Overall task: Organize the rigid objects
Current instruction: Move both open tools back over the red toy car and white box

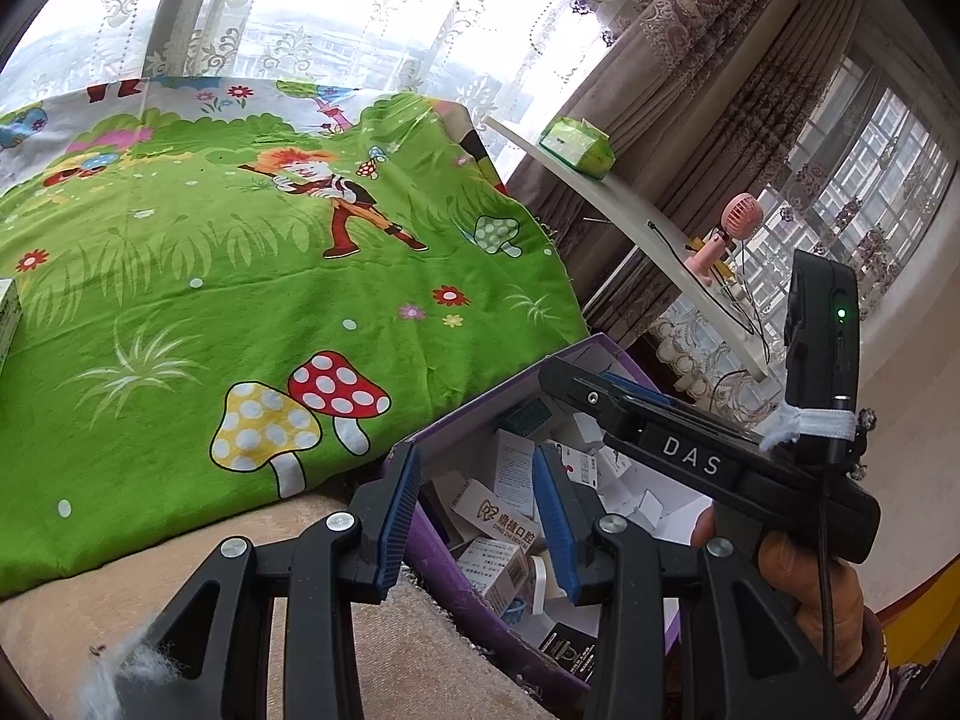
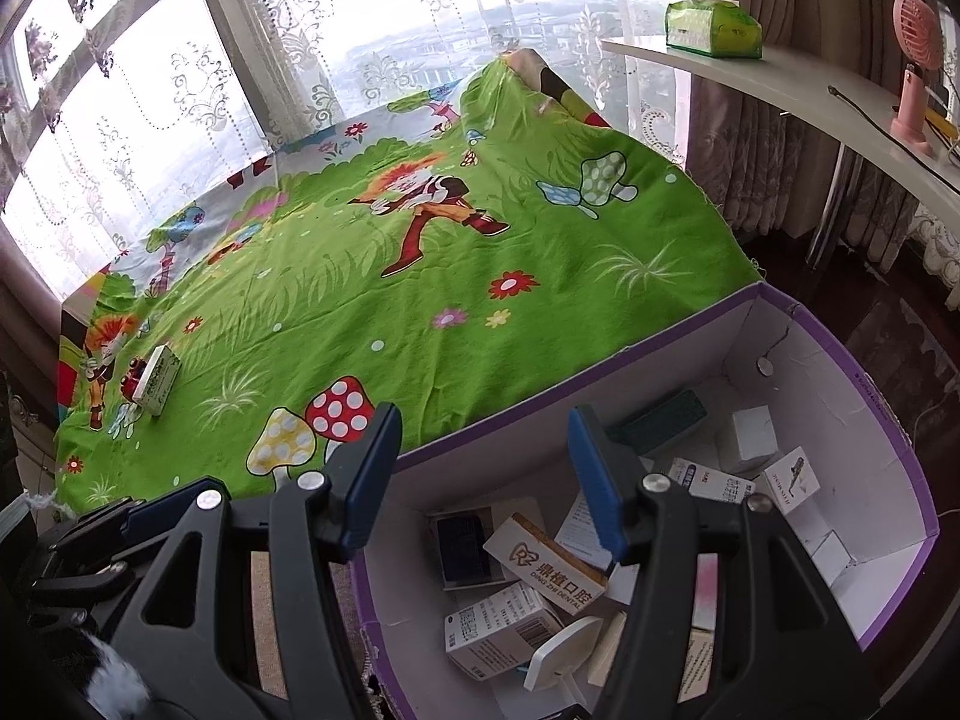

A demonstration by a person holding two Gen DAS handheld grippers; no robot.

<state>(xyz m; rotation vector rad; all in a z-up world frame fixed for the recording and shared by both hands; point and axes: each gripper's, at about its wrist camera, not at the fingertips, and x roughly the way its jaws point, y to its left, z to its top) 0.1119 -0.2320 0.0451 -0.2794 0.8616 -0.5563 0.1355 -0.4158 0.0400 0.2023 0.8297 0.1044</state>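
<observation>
The table covered with a bright green cartoon cloth printed with mushrooms [image 2: 372, 276] is the largest thing here, and it is almost bare, probably because most of the small goods were taken off it for sorting. Against its near right corner stands the purple cardboard box with white inner walls [image 2: 840, 384], set lower than the cloth's edge, so that things from the table go in easily. Inside it, many small rigid packages lie in a loose pile, among them a white carton with an orange tooth logo [image 2: 543, 567], tilted over the others.

Only 1 small green and white carton [image 2: 155, 381] is on the cloth, near the left edge, well apart from the box. In my judgement it is the next thing to collect.

The left gripper [image 1: 483, 519] hovers above the near wall of the box; its blue pads stand apart with nothing pressed between them. The right gripper [image 2: 492, 480] hangs over the same box, also open and empty. 2 empty grippers above the box suggest that a package was put in here.
</observation>
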